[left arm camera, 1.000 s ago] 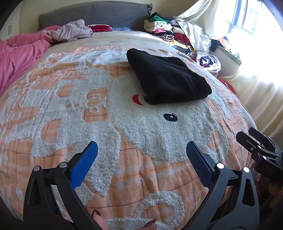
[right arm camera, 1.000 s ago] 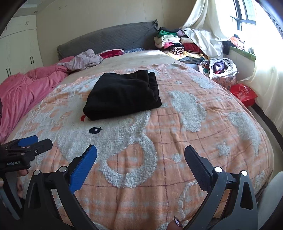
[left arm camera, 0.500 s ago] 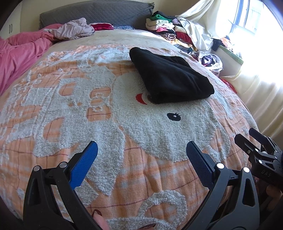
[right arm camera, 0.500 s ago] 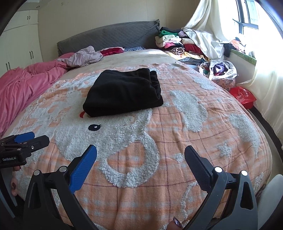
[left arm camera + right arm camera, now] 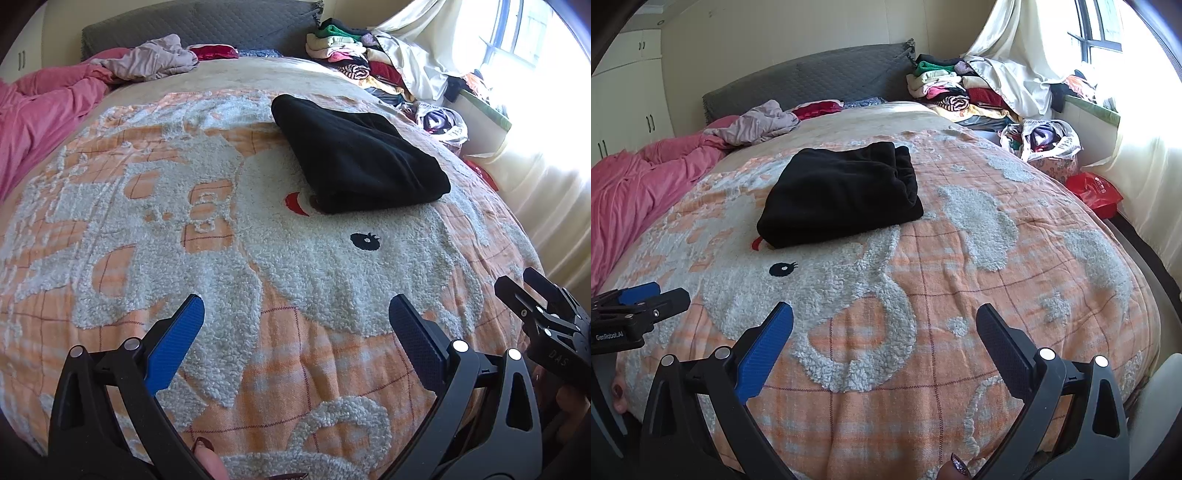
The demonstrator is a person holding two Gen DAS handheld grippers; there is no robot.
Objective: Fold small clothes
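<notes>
A black garment (image 5: 358, 162) (image 5: 842, 195) lies folded into a thick rectangle on the orange and grey fleece blanket (image 5: 229, 258) (image 5: 960, 280), around the bed's middle. My left gripper (image 5: 295, 321) hovers open over the near part of the blanket, well short of the garment, nothing between its fingers. My right gripper (image 5: 884, 325) is open too, empty, and equally far back. Each gripper shows at the other view's edge: the right gripper (image 5: 539, 314) at the right, the left gripper (image 5: 642, 302) at the left.
A pink duvet (image 5: 639, 184) and a crumpled mauve garment (image 5: 761, 122) lie at the bed's far left by the grey headboard (image 5: 812, 81). A pile of clothes (image 5: 953, 92), a bag of clothes (image 5: 1045, 140) and a red bag (image 5: 1093, 192) sit at the right near curtains.
Both grippers have drifted slightly, so the folded black garment sits a little differently in each view. Both stay open and empty. The garment itself has not moved.
</notes>
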